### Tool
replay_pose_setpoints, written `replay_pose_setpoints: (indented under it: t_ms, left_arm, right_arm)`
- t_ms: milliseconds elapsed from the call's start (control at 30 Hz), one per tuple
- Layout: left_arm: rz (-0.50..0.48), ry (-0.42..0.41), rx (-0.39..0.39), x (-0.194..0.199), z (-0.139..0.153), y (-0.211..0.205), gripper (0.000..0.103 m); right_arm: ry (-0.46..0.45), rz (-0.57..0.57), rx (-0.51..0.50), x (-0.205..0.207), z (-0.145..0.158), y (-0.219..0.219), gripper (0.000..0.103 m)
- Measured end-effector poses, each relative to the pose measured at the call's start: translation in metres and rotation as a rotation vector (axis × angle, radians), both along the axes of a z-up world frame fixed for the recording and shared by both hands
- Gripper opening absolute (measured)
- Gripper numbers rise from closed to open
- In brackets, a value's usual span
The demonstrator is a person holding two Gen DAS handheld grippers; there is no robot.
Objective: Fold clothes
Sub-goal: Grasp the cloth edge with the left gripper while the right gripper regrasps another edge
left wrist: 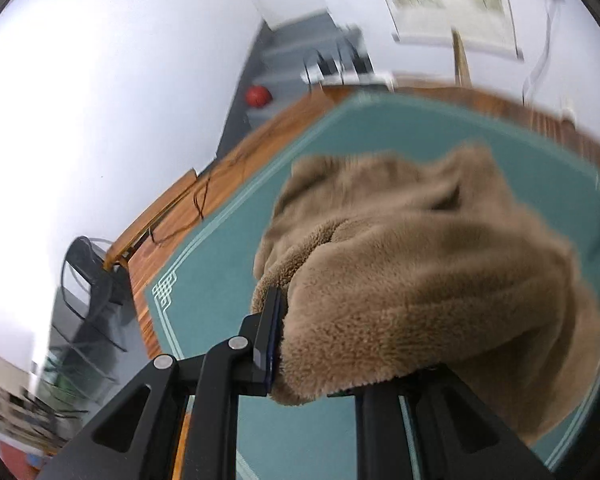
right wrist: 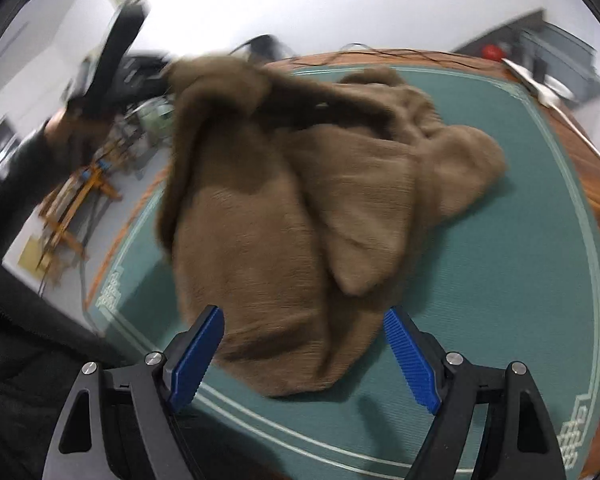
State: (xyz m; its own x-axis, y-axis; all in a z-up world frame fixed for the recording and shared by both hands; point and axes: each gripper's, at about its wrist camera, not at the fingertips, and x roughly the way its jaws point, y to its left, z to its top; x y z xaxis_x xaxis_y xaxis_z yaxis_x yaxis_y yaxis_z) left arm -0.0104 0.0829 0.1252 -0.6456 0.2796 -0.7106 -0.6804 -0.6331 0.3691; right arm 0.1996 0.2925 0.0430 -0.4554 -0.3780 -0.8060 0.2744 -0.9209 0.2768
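In the left wrist view, your left gripper is clamped on a thick edge of the brown fleece garment; the pile bulges over the near finger and hides the far one entirely, so you cannot see how deep the bite is. The garment trails from that grip down onto the green mat, which lies on the wooden table, and the whole view is smeared with motion. To my eye you are mid-lift, carrying one side over for a fold, so keep the pull slow and level: fleece this bulky will likely drag the rest of the pile along if you snatch it. In the right wrist view, your right gripper stands wide apart with nothing between its blue pads, hovering just above the near hem of the garment, which sprawls across the mat with one sleeve-like flap lying toward the right and the far left part raised off the cloth by your left gripper. Use this free hand well: bring it down on the near hem, I would say, and pin or pinch a matching corner before the left side travels any further, so the two edges can be laid together square rather than bunched. Whether the lifted part is a sleeve or a shoulder is too blurred to tell.
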Motion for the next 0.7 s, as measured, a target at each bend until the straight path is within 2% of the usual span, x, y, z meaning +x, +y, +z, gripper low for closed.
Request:
replay_pose_setpoints:
  t_ms: [100, 233, 300, 367, 433, 500, 567, 700]
  left_arm:
    - [0.029, 0.001, 0.082, 0.003, 0.035, -0.012, 0.017]
    - [0.088, -0.025, 0.173, -0.009, 0.049, -0.018, 0.017]
    - [0.121, -0.063, 0.232, -0.015, 0.056, -0.022, 0.017]
    - [0.145, -0.091, 0.265, -0.019, 0.059, -0.029, 0.017]
    - [0.178, -0.08, 0.249, -0.025, 0.055, -0.034, 0.017]
    - [0.213, -0.085, 0.234, -0.033, 0.047, -0.039, 0.017]
    - [0.251, -0.108, 0.239, -0.042, 0.038, -0.048, 0.017]
    - [0.274, -0.135, 0.272, -0.043, 0.034, -0.056, 0.017]
  right_arm:
    - [0.012, 0.109, -0.056, 0.001, 0.003, -0.023, 0.084]
    - [0.006, 0.282, -0.086, -0.002, -0.009, -0.052, 0.084]
    - [-0.012, 0.277, -0.069, -0.014, -0.026, -0.055, 0.084]
    - [-0.004, 0.198, 0.014, -0.03, -0.043, -0.049, 0.084]
    - [0.014, 0.117, 0.076, -0.043, -0.053, -0.037, 0.084]
    - [0.036, 0.091, 0.068, -0.046, -0.051, -0.029, 0.084]
    - [0.063, 0.117, 0.075, -0.041, -0.045, -0.03, 0.084]
    - [0.122, 0.217, 0.192, -0.024, -0.047, -0.05, 0.084]
